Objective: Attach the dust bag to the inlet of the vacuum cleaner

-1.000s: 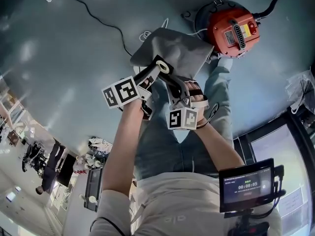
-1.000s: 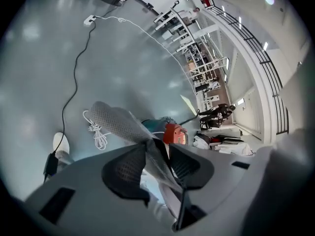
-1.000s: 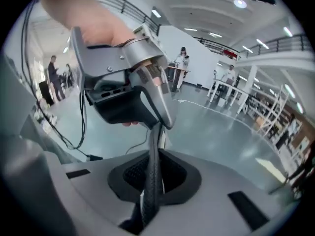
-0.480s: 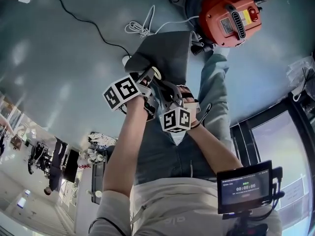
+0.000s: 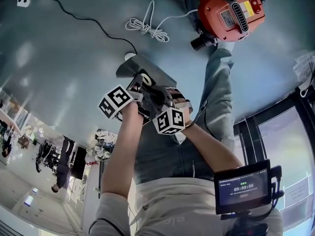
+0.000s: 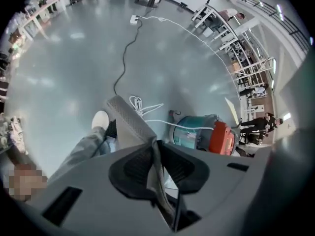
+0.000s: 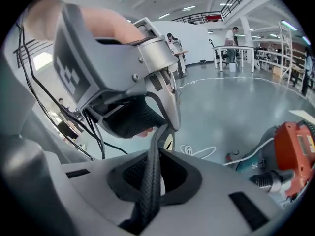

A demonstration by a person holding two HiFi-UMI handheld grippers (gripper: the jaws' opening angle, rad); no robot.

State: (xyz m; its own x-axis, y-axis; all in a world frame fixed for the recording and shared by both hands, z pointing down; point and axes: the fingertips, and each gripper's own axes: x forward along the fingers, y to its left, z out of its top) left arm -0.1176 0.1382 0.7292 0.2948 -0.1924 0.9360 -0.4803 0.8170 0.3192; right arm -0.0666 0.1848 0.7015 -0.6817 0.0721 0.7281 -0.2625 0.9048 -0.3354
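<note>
The left gripper (image 6: 157, 166), jaws just closed on one edge, and the clenched right gripper (image 7: 150, 173) hold the dust bag (image 5: 142, 65) over the floor (image 5: 74, 58), short of the vacuum cleaner (image 5: 230, 14); squaring its ring hole (image 5: 145, 78) to the inlet (image 5: 199, 42) looks key.

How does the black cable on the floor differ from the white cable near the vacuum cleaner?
The black cable is dark and lies stretched out in one long line; the white cable is pale and gathered in loops. The black cable starts at a white socket block; the white cable leads toward the vacuum cleaner. Both lie on the grey floor.
</note>
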